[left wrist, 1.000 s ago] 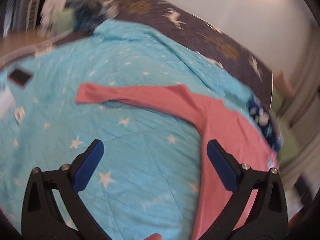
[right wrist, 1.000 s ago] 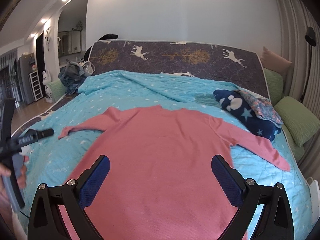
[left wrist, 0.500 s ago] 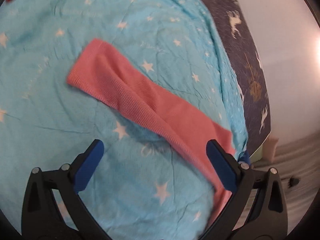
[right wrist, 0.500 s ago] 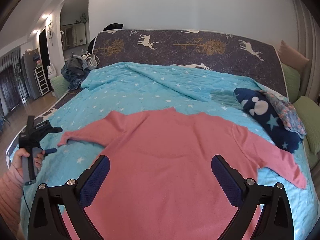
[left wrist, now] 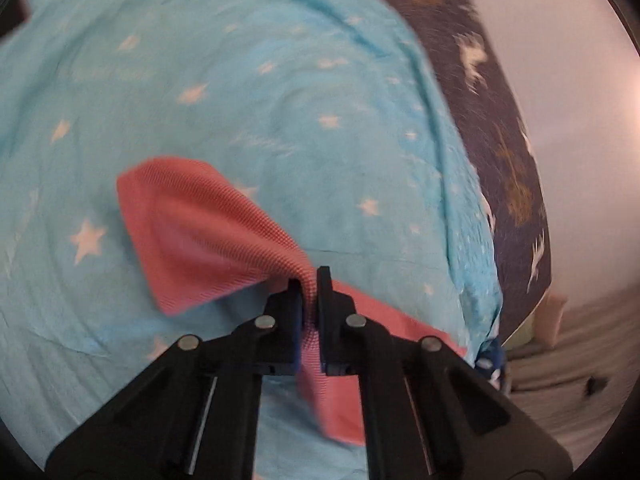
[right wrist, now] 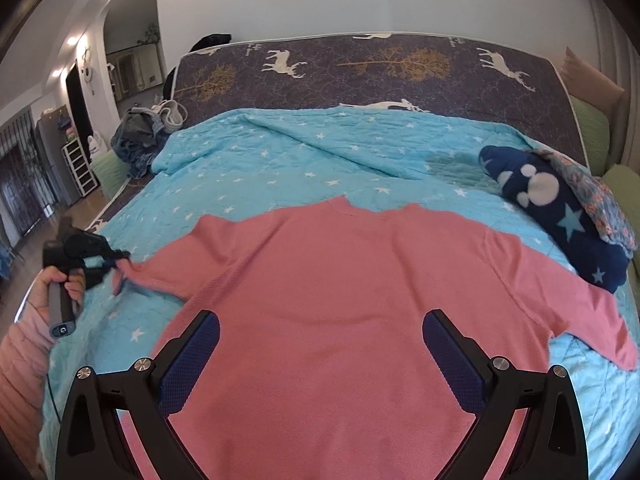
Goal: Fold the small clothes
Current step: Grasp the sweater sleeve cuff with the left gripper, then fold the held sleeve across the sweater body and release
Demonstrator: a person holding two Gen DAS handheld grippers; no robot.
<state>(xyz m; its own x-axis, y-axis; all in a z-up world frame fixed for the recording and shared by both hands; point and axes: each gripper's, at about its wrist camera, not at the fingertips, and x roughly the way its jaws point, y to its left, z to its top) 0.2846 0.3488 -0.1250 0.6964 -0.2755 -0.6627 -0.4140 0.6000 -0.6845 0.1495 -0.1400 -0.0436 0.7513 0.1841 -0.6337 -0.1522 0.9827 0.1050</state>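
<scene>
A pink long-sleeved top (right wrist: 340, 288) lies spread flat, front down, on a blue star-print bedspread (right wrist: 280, 160). My left gripper (left wrist: 309, 280) is shut on the top's left sleeve (left wrist: 200, 228) near the cuff, which bunches and lifts off the bedspread. The left gripper also shows in the right wrist view (right wrist: 108, 262), held by a hand at the bed's left edge. My right gripper (right wrist: 320, 344) is open and empty, hovering over the top's lower body. The right sleeve (right wrist: 580, 304) lies stretched out to the right.
A navy blanket with white shapes and a floral cloth (right wrist: 560, 208) lie on the right of the bed beside the right sleeve. A dark headboard with deer print (right wrist: 360, 68) stands behind. A pile of clothes (right wrist: 140, 136) sits at the far left corner. Green cushions (right wrist: 592, 132) lie at right.
My left gripper has closed from open onto the left sleeve near the cuff and raised it. My right gripper has stayed open above the top.
</scene>
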